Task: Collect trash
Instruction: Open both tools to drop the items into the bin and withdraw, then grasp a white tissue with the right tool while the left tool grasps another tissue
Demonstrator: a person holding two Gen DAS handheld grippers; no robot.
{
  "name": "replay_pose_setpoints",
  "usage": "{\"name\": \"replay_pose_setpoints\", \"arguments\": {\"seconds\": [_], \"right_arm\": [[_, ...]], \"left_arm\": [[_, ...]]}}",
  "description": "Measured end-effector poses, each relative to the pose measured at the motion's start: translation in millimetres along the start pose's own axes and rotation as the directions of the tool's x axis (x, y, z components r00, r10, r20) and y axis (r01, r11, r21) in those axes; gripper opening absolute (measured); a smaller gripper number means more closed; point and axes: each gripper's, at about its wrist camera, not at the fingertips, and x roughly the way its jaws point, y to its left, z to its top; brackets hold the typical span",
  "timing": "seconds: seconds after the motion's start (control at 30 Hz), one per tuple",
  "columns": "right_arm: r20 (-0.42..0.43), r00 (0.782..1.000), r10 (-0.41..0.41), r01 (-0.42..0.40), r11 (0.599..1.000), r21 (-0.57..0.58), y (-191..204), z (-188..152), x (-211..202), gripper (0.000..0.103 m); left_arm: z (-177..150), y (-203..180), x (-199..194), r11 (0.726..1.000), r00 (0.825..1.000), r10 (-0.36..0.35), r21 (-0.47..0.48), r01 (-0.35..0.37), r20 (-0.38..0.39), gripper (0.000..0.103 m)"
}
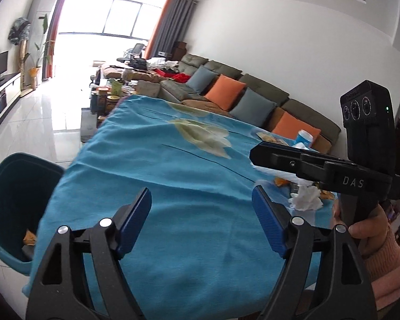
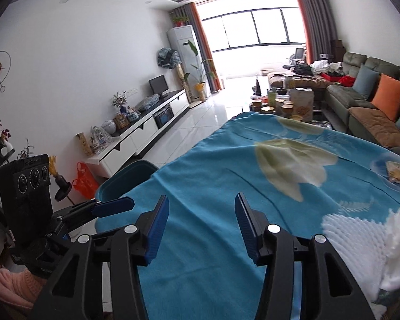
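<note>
Over the near edge of the table, the left wrist view shows the left gripper (image 1: 201, 222) with its black plastic arms spread wide and its ribbed blue pads (image 1: 137, 221) well apart, nothing between them. Below lies a soft, slightly wrinkled blue tablecloth (image 1: 173, 176) printed with pale leaf shapes. At the left, beside the table edge, stands a dark teal plastic bin (image 1: 12, 186) with rounded corners; a scrap of orange-brown wrapper (image 1: 29, 238) lies inside it. To the right, the right gripper (image 1: 301, 161) reaches in sideways, held by a hand in a pink knitted sleeve; from this side its opening cannot be judged. Beneath it sit a crumpled white tissue (image 1: 305, 198), some orange snack wrappers (image 1: 282, 180) and a blue-and-white cup (image 1: 304, 136), all blurred. In the right wrist view, the right gripper (image 2: 201, 224) also stands open and empty, its blue textured pads (image 2: 157, 229) apart over the cloth. A fluffy white tissue with an embossed dotted surface (image 2: 360, 234) lies just right of it, and a flat yellow snack packet (image 2: 398, 174) rests farther off near the right edge. The bin's rim (image 2: 125, 184) shows past the table's left edge, the left gripper (image 2: 112, 205) beside it.
</note>
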Motion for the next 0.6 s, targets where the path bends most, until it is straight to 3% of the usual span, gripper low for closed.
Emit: {"name": "replay_pose_setpoints", "arguments": {"seconds": [0.17,0.33,0.6], "right_arm": [[0.051,0.993,-0.105,0.103,0.994,0.043,-33.8,-12.8,-39.8,0.049],[0.094,0.971,-0.221,0.211,0.972,0.103,-73.6,-25.6,-74.3,0.049],[0.083,0.938,-0.337,0.317,0.929,0.190,-118.5,-40.5,-91.6,0.049]], "left_arm": [[-3.2,-47.9,34.9,0.993,0.994,-0.098,0.062,0.101,-0.055,0.077],[-6.2,-85.5,64.9,0.979,0.980,-0.166,0.100,0.177,-0.113,0.077],[-12.6,-118.6,93.1,0.960,0.954,-0.224,0.124,0.251,-0.199,0.074]]}}
